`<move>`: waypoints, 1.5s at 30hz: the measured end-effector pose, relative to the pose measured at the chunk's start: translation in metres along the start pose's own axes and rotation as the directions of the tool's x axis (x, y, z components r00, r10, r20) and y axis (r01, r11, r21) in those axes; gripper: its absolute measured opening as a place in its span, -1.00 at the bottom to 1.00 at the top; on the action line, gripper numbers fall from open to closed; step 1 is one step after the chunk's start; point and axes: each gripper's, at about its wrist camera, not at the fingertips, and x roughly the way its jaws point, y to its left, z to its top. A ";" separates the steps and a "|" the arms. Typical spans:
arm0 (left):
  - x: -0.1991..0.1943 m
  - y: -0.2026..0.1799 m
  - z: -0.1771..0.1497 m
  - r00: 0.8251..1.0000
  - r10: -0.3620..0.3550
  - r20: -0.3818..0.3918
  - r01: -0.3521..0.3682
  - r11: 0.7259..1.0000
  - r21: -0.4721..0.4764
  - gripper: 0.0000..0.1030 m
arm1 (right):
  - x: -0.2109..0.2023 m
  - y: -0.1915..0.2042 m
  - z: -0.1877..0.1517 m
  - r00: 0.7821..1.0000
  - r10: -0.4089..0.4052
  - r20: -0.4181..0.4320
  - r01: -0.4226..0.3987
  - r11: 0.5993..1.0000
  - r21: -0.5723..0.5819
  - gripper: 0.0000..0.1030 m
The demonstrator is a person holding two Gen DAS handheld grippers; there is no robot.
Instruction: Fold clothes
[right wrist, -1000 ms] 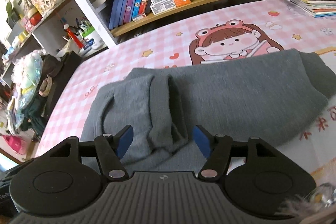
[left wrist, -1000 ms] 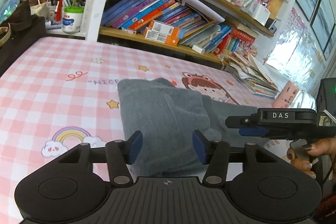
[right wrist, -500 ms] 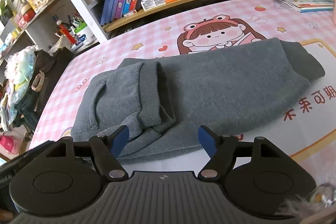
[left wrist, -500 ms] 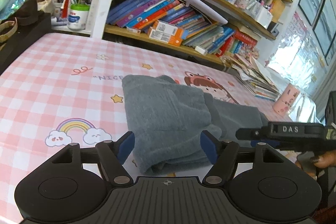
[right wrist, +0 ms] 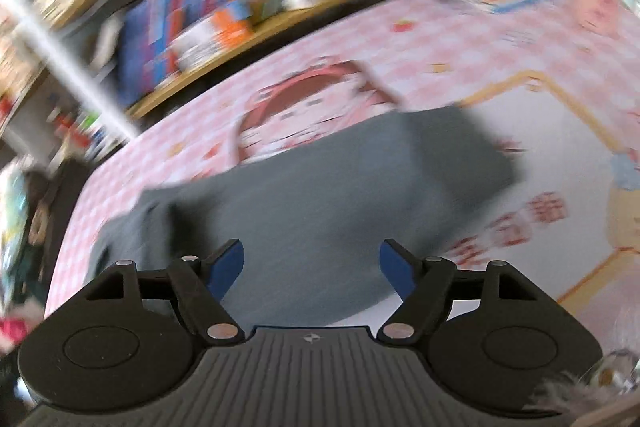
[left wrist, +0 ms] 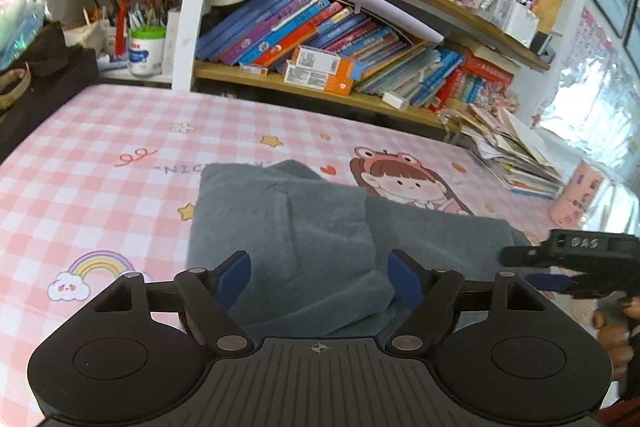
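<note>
A grey fleece garment (left wrist: 288,227) lies on the pink checked cloth, its left end folded over on top of the rest. My left gripper (left wrist: 318,277) is open and empty, hovering over the folded end's near edge. The right gripper shows in the left wrist view (left wrist: 560,263) at the garment's right end, held by a hand. In the blurred right wrist view my right gripper (right wrist: 312,265) is open and empty above the garment (right wrist: 320,195).
Bookshelves (left wrist: 320,39) packed with books run behind the table. A stack of papers (left wrist: 508,151) and a pink cup (left wrist: 576,195) stand at the far right. A dark bag (left wrist: 36,67) sits at the left edge.
Both grippers opened wider and pulled back from the garment. The right gripper is swinging right along the garment, blurring its view.
</note>
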 end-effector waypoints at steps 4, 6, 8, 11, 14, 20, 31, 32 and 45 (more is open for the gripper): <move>0.005 -0.022 -0.003 0.998 0.058 -0.017 -0.058 0.998 0.001 0.53 | 0.004 -0.055 0.028 0.998 -0.009 -0.058 0.019 0.986 0.169 0.38; 0.007 -0.034 -0.005 0.996 0.086 -0.026 -0.086 0.996 0.002 0.54 | 0.008 -0.078 0.038 0.996 0.012 -0.087 0.009 0.971 0.240 0.36; 0.009 -0.045 -0.006 0.993 0.115 -0.034 -0.115 0.993 0.004 0.54 | 0.012 -0.092 0.043 0.994 0.029 -0.102 0.000 0.962 0.273 0.34; 0.008 -0.060 -0.009 0.990 0.139 -0.034 -0.139 0.990 0.016 0.61 | 0.021 -0.107 0.048 0.990 0.060 -0.128 -0.018 0.952 0.305 0.29; 0.005 -0.072 -0.011 0.986 0.164 -0.039 -0.163 0.986 0.029 0.66 | 0.031 -0.114 0.050 0.984 0.100 -0.150 -0.048 0.948 0.315 0.24; 0.003 -0.087 -0.015 0.973 0.223 -0.063 -0.221 0.975 0.035 0.66 | 0.045 -0.110 0.056 0.979 0.141 -0.145 -0.096 0.955 0.281 0.02; 0.009 -0.097 -0.014 0.978 0.190 -0.087 -0.192 0.981 -0.016 0.66 | 0.028 -0.108 0.066 0.960 0.280 -0.005 -0.278 0.955 0.105 -0.78; 0.010 -0.098 -0.014 0.978 0.187 -0.090 -0.189 0.982 -0.015 0.66 | 0.025 -0.109 0.068 0.952 0.305 0.008 -0.304 0.947 0.106 -0.78; 0.015 -0.100 -0.013 0.971 0.204 -0.121 -0.208 0.978 -0.017 0.66 | 0.062 -0.140 0.062 0.950 0.288 -0.120 -0.232 0.909 0.347 -0.19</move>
